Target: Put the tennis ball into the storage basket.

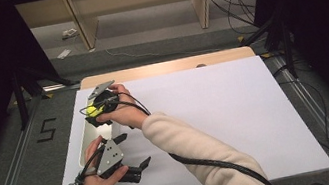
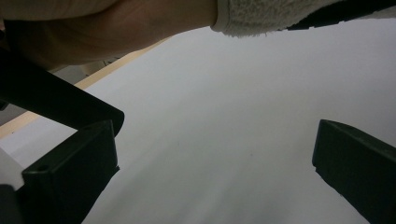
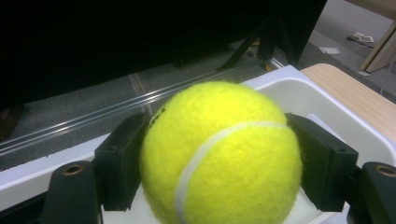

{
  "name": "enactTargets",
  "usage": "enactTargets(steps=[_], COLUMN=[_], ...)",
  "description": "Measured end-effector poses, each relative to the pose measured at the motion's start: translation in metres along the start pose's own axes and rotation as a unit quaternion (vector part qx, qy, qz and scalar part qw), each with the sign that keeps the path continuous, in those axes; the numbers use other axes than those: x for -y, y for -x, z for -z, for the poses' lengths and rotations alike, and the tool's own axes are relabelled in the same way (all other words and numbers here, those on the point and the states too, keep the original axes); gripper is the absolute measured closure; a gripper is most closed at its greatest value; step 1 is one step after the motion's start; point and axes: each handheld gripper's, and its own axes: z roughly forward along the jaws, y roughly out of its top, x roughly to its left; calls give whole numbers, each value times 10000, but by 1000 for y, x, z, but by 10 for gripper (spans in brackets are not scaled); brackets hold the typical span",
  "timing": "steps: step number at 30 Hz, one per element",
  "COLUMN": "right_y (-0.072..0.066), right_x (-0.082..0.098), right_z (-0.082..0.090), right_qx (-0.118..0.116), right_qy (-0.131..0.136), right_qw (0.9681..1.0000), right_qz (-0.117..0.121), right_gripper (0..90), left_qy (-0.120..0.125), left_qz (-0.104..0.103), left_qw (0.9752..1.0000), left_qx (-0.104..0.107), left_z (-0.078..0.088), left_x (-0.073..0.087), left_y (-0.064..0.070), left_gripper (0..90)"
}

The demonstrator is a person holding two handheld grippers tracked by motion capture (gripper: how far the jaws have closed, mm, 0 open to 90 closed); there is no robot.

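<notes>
the ball (image 3: 219,154) was already gripped, clenched between the jaws of the right tool (image 1: 96,109), and it hung over the white tray (image 3: 299,93) at the worktop's (image 1: 216,109) left edge; setting it down seemed left. the left tool (image 1: 134,168) stood released and empty, just nearer than the tray.

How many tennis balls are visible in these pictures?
1. The tennis ball is clamped in the right gripper, above the white tray at the table's left edge. The hand covers part of the tray, so more could be hidden.
</notes>
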Motion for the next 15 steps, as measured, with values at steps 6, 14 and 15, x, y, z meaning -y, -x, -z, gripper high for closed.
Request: enactTargets(steps=[6, 14, 15], right_y=[0, -2, -2], right_x=[1, 1, 2], right_z=[-2, -4, -4], right_qx=[-2, -28, -28], right_qy=[-26, -53, -60], right_qw=[10000, 10000, 10000], right_qz=[17, 19, 24], right_gripper=[267, 267, 267], left_qy=[-3, 1, 4], left_qz=[-6, 17, 18], left_qw=[10000, 10000, 10000], left_qx=[-6, -10, -10], left_z=[0, 0, 0], left_x=[0, 0, 0], left_y=[0, 0, 0], left_gripper=[0, 0, 0])
